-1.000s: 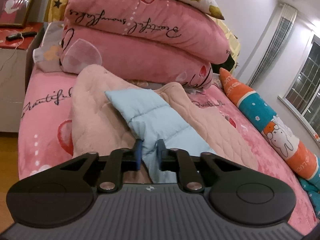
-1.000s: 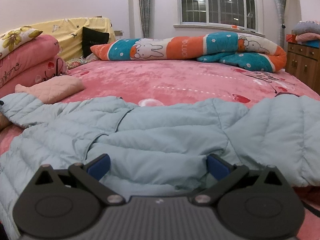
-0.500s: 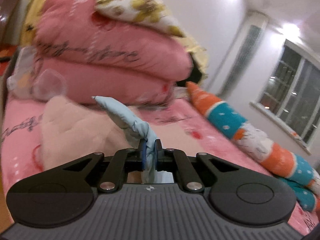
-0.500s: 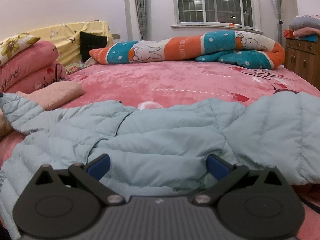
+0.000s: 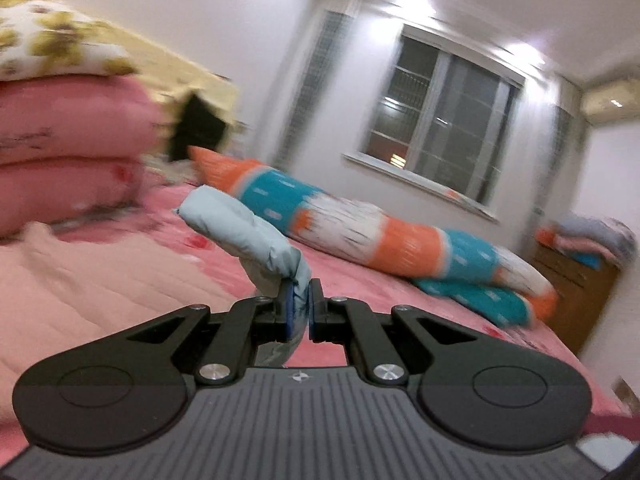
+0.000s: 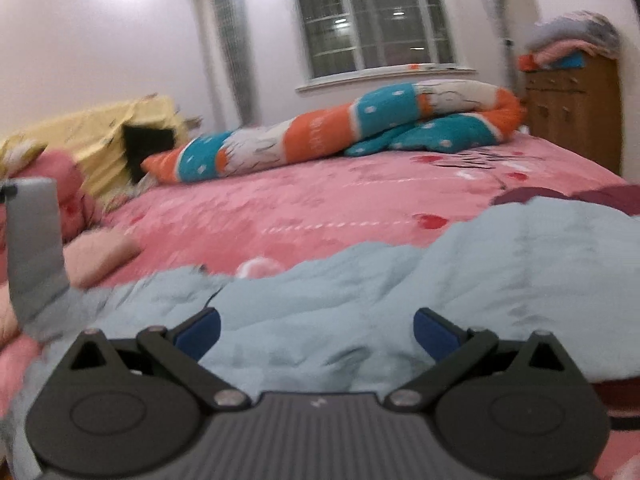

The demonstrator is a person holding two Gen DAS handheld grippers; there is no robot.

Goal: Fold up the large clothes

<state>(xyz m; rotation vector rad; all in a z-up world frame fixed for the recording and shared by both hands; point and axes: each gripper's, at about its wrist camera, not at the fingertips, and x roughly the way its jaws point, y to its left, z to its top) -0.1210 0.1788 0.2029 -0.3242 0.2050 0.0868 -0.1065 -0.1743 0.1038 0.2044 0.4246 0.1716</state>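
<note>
Left gripper point(image 5: 299, 312): blue pads pinched tight on the cuff end of a sleeve point(image 5: 248, 236) of the pale blue puffer jacket point(image 6: 420, 300), which it holds raised off the pink bedspread point(image 6: 320, 200). The sleeve stands up as a soft, padded roll, bent over at the grip. Right gripper point(image 6: 316, 330): jaws spread wide, holding nothing, poised just above the jacket's body.

Position of the garment: spread across the near part of the bed, front side up as far as can be judged, with the body crumpled in broad, shallow folds. The view is motion-blurred, so seams and fastenings cannot be read.

Progress: early, by the look of it. One sleeve is lifted, apparently to be brought across the body; no fold lies flat yet, and the second sleeve and the body folds seem to remain.

Materials: the jacket is a smooth, slightly glossy quilted shell with lofty fill, likely springy and prone to slip. The bedspread is plush and matt. A quilted peach blanket point(image 5: 100, 288) lies at the left; a striped orange-and-teal bolster point(image 6: 340, 132) lies along the far side.
</note>
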